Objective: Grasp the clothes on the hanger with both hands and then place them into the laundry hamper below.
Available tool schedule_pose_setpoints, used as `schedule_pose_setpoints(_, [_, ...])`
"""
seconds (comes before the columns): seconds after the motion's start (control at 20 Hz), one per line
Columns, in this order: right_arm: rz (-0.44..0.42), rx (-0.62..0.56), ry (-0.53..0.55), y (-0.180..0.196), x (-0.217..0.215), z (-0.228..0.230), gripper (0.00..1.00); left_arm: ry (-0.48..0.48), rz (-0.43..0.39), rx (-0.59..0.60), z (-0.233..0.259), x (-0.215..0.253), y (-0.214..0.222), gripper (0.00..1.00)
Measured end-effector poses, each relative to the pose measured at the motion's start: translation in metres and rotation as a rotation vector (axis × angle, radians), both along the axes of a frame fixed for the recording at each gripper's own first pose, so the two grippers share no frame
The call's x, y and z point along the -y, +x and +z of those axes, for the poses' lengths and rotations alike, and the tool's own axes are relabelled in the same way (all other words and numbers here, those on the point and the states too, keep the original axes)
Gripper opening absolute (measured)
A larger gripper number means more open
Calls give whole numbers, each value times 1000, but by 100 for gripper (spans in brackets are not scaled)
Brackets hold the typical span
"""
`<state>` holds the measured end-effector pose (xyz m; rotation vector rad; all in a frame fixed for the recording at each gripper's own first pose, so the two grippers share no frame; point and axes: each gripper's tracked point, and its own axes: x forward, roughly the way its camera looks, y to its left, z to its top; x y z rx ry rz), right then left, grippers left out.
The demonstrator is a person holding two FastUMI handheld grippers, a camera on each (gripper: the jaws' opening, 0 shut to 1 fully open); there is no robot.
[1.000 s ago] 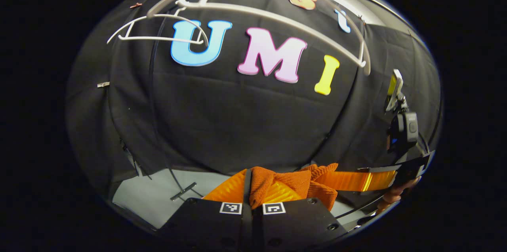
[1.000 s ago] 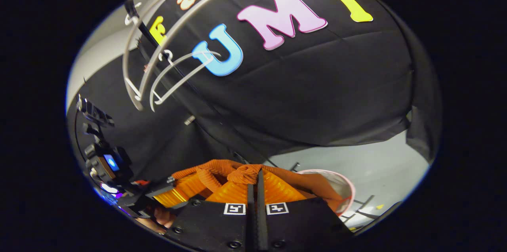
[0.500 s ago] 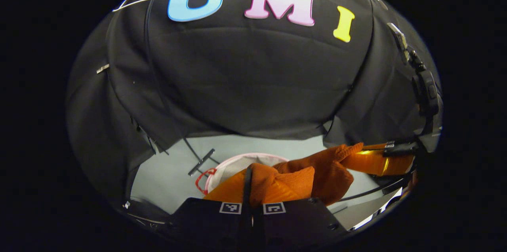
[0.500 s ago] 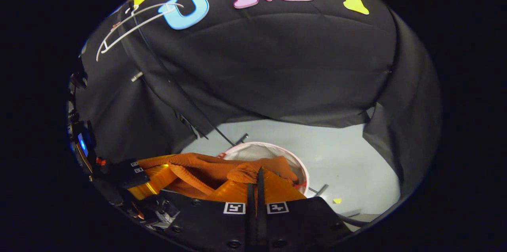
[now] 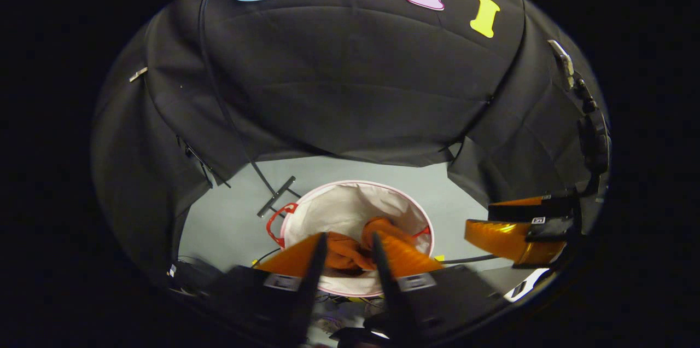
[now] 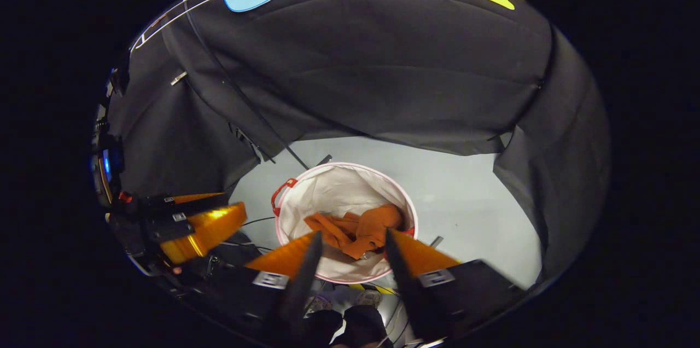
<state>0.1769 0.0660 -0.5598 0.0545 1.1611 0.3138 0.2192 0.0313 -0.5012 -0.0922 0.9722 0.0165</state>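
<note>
Booth wall (image 5: 350,91): black cloth, draped across the upper and middle parts of both views, hem lifted above the floor.

Floor (image 6: 465,195): pale grey, bare around the hamper, lower centre of each view.

Laundry hamper (image 6: 333,186): round, white fabric lining with a pink rim, red handles at its left and right edges. Sits on the floor, lower centre in the right gripper view; also lower centre in the left gripper view (image 5: 350,203).

Clothes (image 6: 355,230): one orange garment, crumpled, lying inside the hamper toward its near side. In the left gripper view (image 5: 355,244) it shows between the two fingers, down in the hamper.

Left gripper (image 5: 346,244): lower centre of its own view, fingers spread wide apart, nothing held. Seen again at lower left of the right gripper view (image 6: 213,222).

Right gripper (image 6: 353,244): lower centre of its own view, fingers parted wide, gripping nothing, poised above the hamper. Seen again at lower right of the left gripper view (image 5: 514,233).

Hanger (image 6: 186,6): thin white wire, upper left, bare, against the cloth.

Shoes (image 6: 344,299): a person's feet, bottom centre, below the hamper's near rim.
</note>
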Motion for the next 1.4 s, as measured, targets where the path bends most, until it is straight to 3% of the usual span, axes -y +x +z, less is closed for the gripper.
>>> schedule_pose_setpoints(0.05, [-10,16,-37,8,10,6,100,11,6,-1,-5,-5,-1,99])
schedule_pose_setpoints(0.25, [-13,65,-70,14,18,4,100,17,14,-1,0,0,-9,93])
schedule_pose_setpoints(0.35, [17,82,-82,9,18,5,99,14,14,7,4,1,-10,96])
schedule_pose_setpoints(0.5, [13,55,-26,-6,4,12,99,16,28,29,19,1,-13,96])
schedule_pose_setpoints(0.6, [20,103,-25,-4,-3,29,99,22,31,54,34,-1,-14,96])
schedule_pose_setpoints(0.85, [-40,229,-19,0,-11,92,99,57,30,177,87,-13,-20,96])
schedule_pose_setpoints(0.9, [-64,247,-12,0,-13,106,94,65,35,203,100,-17,-22,96])
schedule_pose_setpoints(0.95, [-87,271,-6,0,-14,120,99,73,40,232,112,-21,-24,96])
schedule_pose_setpoints(1.4, [-154,542,10,-2,-16,258,99,82,68,513,242,-33,-59,95])
